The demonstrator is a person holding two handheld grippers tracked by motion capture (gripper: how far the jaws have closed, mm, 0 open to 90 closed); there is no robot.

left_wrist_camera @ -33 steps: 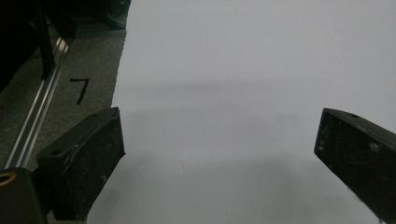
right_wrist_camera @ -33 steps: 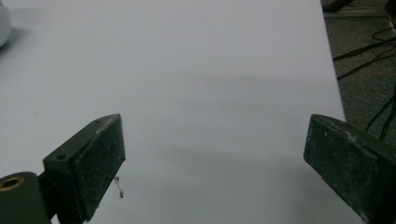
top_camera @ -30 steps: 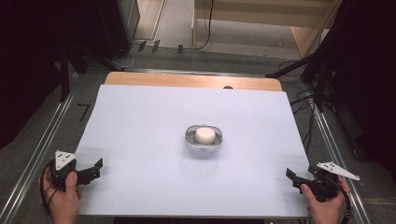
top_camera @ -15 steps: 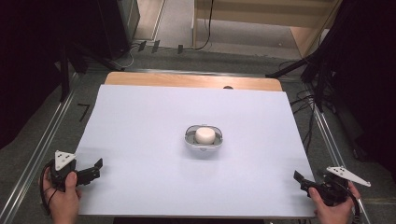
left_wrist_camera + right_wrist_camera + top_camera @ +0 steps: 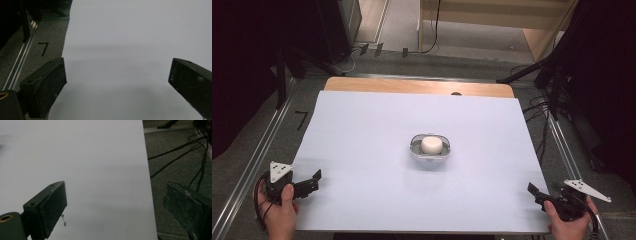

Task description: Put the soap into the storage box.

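Observation:
A small clear bowl point(image 5: 430, 152) sits at the middle of the white sheet point(image 5: 362, 130), with a round white object point(image 5: 431, 144) inside it. My left gripper point(image 5: 314, 181) rests at the sheet's near left corner, held by a hand, its jaws open and pointing right. In the left gripper view the left gripper point(image 5: 117, 82) has bare sheet between its wide jaws. My right gripper point(image 5: 534, 194) is at the near right corner, pointing left. In the right gripper view the right gripper point(image 5: 115, 205) is open and straddles the sheet's right edge.
A wooden table edge point(image 5: 412, 86) shows beyond the sheet. Metal rails point(image 5: 257, 155) run along the left side, and a "7" mark point(image 5: 43, 47) lies on the grey floor there. Black cables point(image 5: 175, 152) trail on the floor to the right.
My right gripper has drifted a little to the right and nearer the table's front edge. The left gripper and the bowl stay where they were.

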